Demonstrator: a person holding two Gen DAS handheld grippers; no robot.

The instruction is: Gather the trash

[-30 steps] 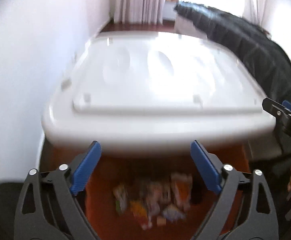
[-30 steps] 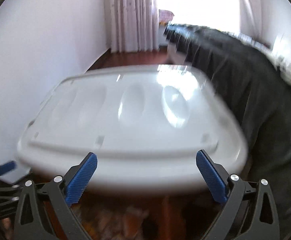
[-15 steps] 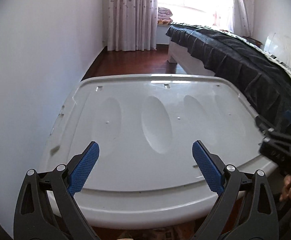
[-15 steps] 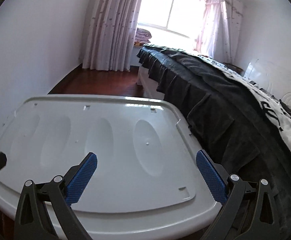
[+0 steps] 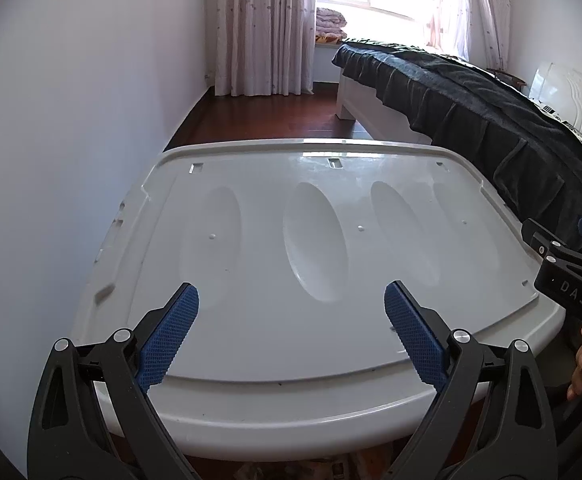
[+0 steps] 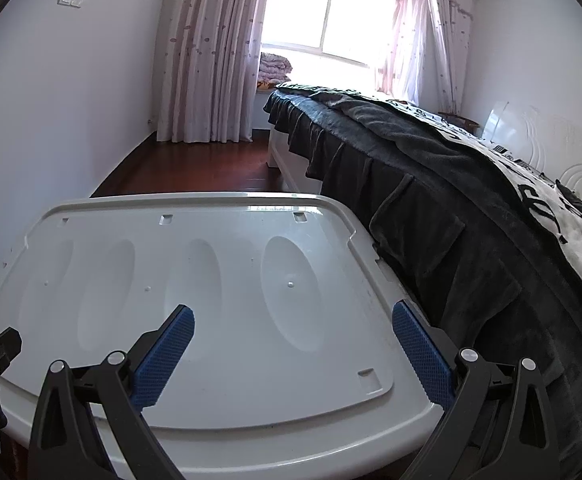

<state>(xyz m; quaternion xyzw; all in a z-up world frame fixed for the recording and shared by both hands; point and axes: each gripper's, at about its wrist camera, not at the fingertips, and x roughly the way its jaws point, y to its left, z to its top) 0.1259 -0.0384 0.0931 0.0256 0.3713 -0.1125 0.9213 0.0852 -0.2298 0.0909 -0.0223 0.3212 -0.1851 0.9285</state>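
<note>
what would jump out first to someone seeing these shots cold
A big white plastic lid with oval dimples fills the foreground, directly ahead of both open grippers, the left gripper and the right gripper. To its right runs a bed under a dark blanket, and a bright curtained window glows at the far end.

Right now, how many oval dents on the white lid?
4, in a row across the white lid: far left, centre-left, centre-right, right. None appear hidden.

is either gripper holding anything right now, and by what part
Nothing is held. The left gripper and right gripper are both open and empty above the white plastic lid.
</note>
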